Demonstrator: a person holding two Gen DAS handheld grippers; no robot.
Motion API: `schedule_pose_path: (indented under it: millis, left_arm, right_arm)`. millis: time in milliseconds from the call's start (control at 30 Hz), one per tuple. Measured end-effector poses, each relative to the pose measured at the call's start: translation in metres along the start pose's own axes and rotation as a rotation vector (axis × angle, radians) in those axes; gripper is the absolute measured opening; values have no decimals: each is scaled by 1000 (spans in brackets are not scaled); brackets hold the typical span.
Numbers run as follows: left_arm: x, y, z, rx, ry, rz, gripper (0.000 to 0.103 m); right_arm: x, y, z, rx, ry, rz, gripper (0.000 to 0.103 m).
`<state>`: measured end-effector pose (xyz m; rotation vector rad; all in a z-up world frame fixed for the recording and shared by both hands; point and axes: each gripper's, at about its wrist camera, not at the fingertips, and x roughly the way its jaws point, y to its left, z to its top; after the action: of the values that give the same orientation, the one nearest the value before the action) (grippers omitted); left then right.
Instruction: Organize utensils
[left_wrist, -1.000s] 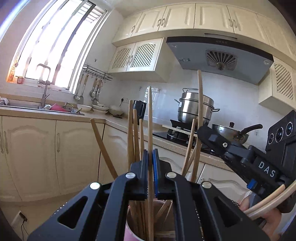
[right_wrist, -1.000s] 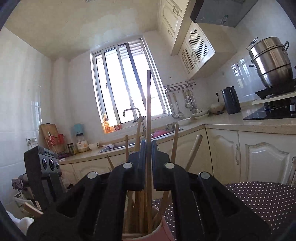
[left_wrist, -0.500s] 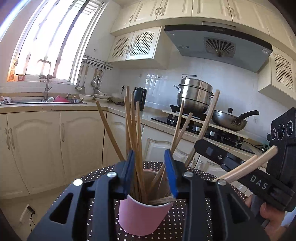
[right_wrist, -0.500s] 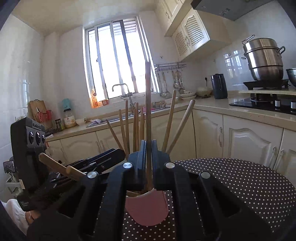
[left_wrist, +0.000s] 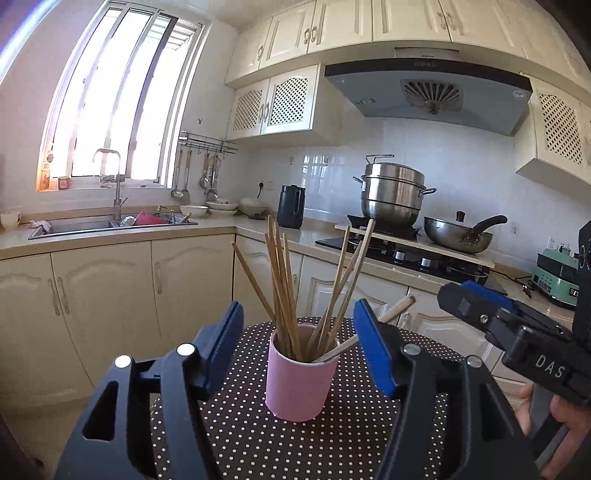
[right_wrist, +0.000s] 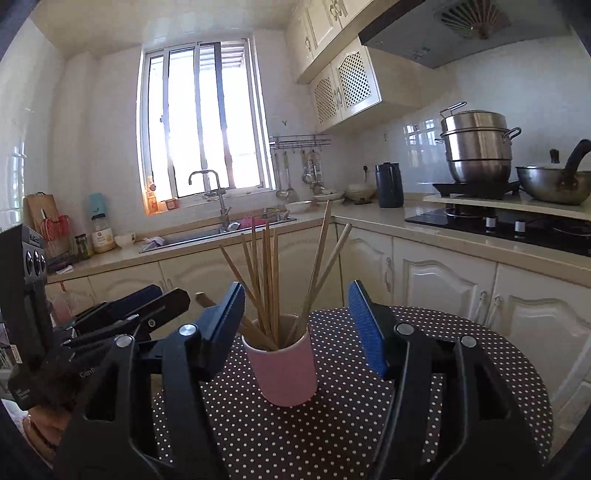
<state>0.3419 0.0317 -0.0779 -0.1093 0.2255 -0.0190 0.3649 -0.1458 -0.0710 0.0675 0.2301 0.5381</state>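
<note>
Both the left gripper and right gripper are seen opening around nothing, the chopsticks hidden low inside the pink cup at frame centre.

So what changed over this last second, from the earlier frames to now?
Both tongs, left and right, let go of the chopstick each pinched and drew back from the pink cup; their jaws are opening, nothing between the pads. The chopsticks now stand in the cup, which stayed on the dotted table.
</note>
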Motion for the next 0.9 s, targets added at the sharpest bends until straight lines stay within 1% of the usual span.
schedule_pose_path:
  millis: [133,200,267,300,367,533,567,667,733,900]
  left_arm:
    - [-43,-11,4,36,-22,27,69]
    - [-64,-16,5,48,-33,43,71]
    - [-85,-20,6,59,-31,33,73]
    - [-95,-22,6,68,-28,36,73]
    - [-115,-25,5,85,-31,54,74]
    - [-165,-27,0,75,-63,42,77]
    - [-175,-28,-2,70,-67,34,79]
    - [-198,-32,-5,86,-83,39,80]
    - [-211,-35,-5,97,-95,47,80]
    - [-249,-41,-8,79,-132,48,80]
  right_arm:
    - [-43,27,1,-46,-6,-67,71]
    - [-65,41,1,-65,-16,-98,74]
    - [-86,53,1,-73,-23,-126,78]
    - [-96,59,0,-77,-30,-139,79]
    - [-116,70,-1,-88,-42,-172,83]
    - [-159,93,-12,-109,-76,-223,87]
    - [-167,97,-13,-112,-82,-226,88]
    - [-187,107,-16,-113,-101,-242,89]
    - [-199,113,-17,-118,-103,-249,89]
    - [-228,126,-23,-123,-104,-263,89]
